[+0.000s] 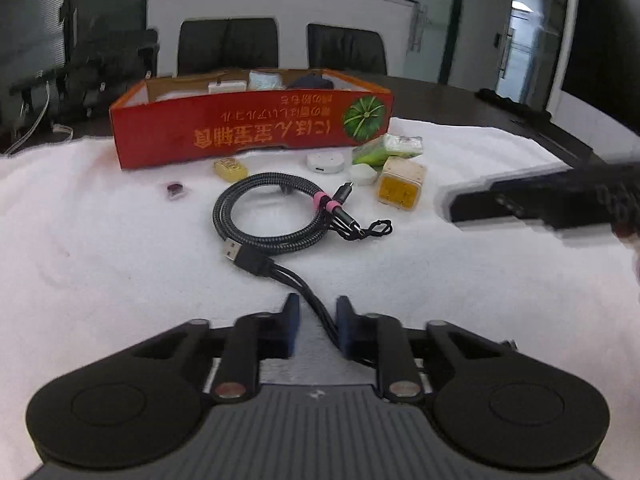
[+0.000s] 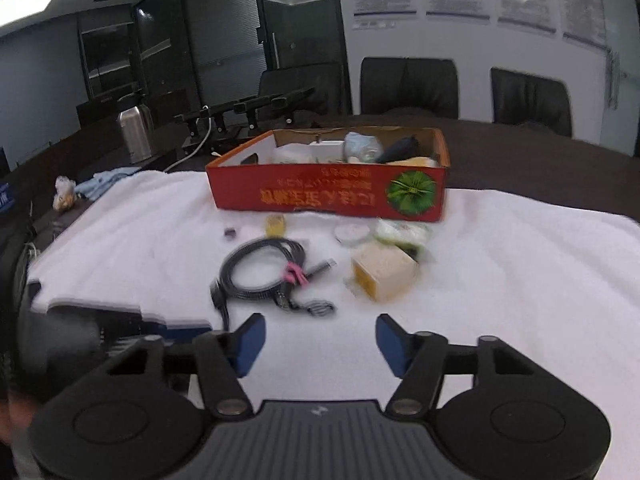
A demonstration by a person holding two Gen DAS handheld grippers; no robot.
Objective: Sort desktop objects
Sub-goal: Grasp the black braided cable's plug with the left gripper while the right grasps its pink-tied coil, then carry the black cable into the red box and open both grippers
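Left tool (image 1: 318,320) is sitting low over the white cloth (image 1: 100,260) that is covering the tabletop. Its blue pads are drawn in narrow around the thin black tail strands of the charging cable (image 1: 272,216). The strands are running between the pads close against the right-hand one, while a strip of cloth is still showing beside the other pad. I am therefore reading it as straddling the cable, not yet pinching it.

From that spot the tail is leading away from me and slightly left to the USB plug (image 1: 234,250). Beyond the plug, the braided coil with its pink tie is lying flat near the middle of the cloth, toward the far edge. So the cable's line is running almost straight along the tool's own pointing direction, and I am judging that a squeeze here would take the tail, leaving the coil to trail behind.

Past the coil, the red cardboard box (image 1: 248,136) is standing along the far edge of the cloth and already holding several items. It looks like the likely destination.

To the right of the coil, a yellow cube charger (image 1: 402,184) is lying among other small items.

My right tool (image 2: 320,344) is hanging wide open and empty, with the coil ahead and to its left. The left one is clearly nearer.
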